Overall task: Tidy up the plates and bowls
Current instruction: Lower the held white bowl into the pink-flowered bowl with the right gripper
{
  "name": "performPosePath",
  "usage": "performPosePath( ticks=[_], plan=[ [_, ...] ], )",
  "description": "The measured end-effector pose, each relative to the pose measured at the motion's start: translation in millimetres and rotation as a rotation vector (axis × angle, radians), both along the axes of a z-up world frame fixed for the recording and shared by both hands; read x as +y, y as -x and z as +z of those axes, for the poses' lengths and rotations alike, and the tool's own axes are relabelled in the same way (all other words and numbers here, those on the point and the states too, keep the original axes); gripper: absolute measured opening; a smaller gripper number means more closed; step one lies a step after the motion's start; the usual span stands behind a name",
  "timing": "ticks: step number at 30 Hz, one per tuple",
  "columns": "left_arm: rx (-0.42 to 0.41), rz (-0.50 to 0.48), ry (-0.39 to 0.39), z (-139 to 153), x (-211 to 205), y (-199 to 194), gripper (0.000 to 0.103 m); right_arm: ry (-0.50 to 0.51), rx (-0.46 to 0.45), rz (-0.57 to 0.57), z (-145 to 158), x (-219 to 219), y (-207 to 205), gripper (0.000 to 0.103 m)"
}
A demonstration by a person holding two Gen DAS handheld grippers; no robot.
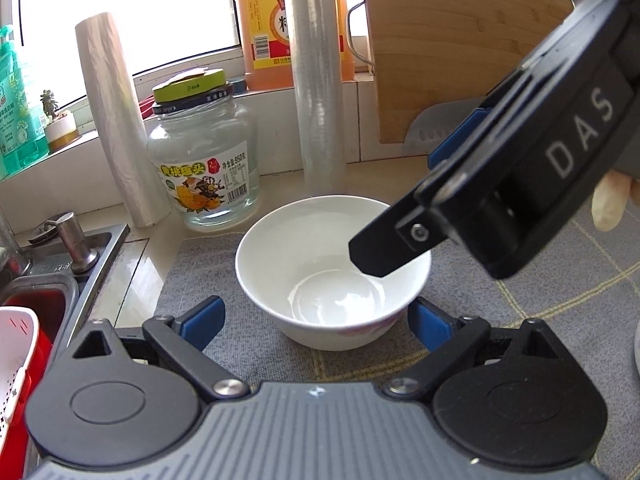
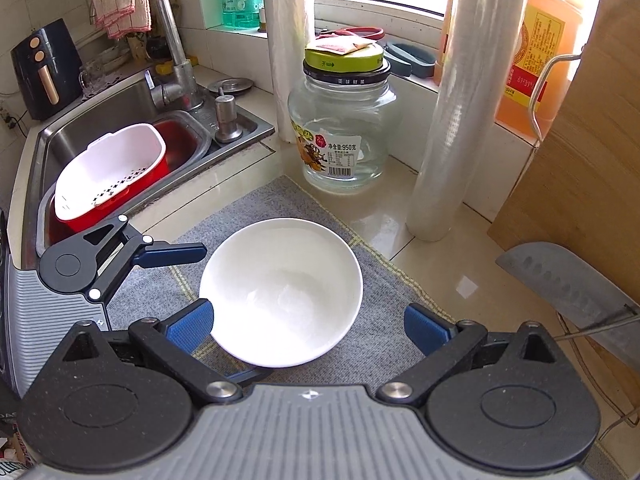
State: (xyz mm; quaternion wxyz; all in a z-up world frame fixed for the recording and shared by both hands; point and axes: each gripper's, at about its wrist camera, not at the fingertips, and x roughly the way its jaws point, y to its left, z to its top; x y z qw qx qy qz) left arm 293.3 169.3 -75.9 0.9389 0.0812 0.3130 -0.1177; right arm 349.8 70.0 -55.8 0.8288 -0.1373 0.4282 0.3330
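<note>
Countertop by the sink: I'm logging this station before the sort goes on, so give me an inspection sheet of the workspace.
Surface: grey mat on a glossy counter.
Job's things: one empty white bowl upright on the mat; no plates seen.
Clutter: glass jar, film roll, cutting board, cleaver.
Grippers: left gripper and right gripper both open around the bowl, not gripping.
Cables: nothing seen.
Surroundings: sink holding a red-and-white strainer basket; window behind.

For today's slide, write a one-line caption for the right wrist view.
Open right gripper straddling a white ceramic bowl on a grey woven mat, beside a clear glass jar.
</note>
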Motion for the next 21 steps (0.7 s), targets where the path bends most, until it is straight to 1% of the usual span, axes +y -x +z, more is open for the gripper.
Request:
performPosePath(
  ticks=[5,11,15,21],
  plan=[
    [0.005,-0.015,0.011,-2.8,-0.3,-3.9,0.098,0.002,0.032,0.018,-8.0,7.5,-14.8,0.102],
    [0.009,-0.036,0.035,-5.0,2.6,-7.0,0.097,0.011,0.063,0.036,-18.9,17.8,-28.6,0.097],
    [0.006,-0.041,0.041,-5.5,2.5,-7.2,0.096,0.028,0.082,0.036,-26.2,22.6,-35.7,0.091],
    [0.004,-0.047,0.057,-5.7,2.7,-9.0,0.096,0.017,0.101,0.043,-31.7,25.1,-42.0,0.088]
  ],
)
